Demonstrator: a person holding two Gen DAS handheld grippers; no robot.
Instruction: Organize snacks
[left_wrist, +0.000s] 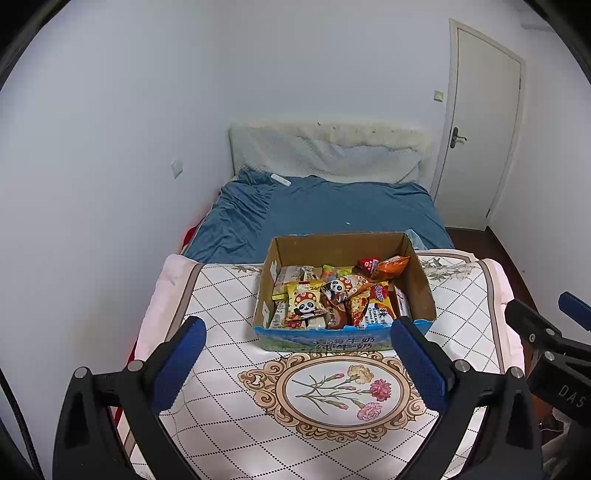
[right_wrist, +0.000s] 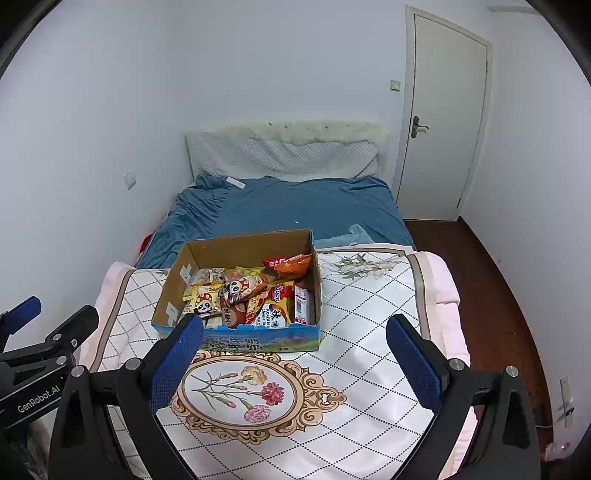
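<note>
Both spread wide, empty: left gripper squarely behind snack box, right gripper offset rightward.

Left hand-held gripper and right hand-held gripper side by side, jaws wide apart.

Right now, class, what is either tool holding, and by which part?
Nothing. The left tool and right tool are open, short of the snack box.

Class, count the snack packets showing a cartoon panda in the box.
2: a yellow packet at the front left, and a clear packet in the middle; others may be buried.
</note>
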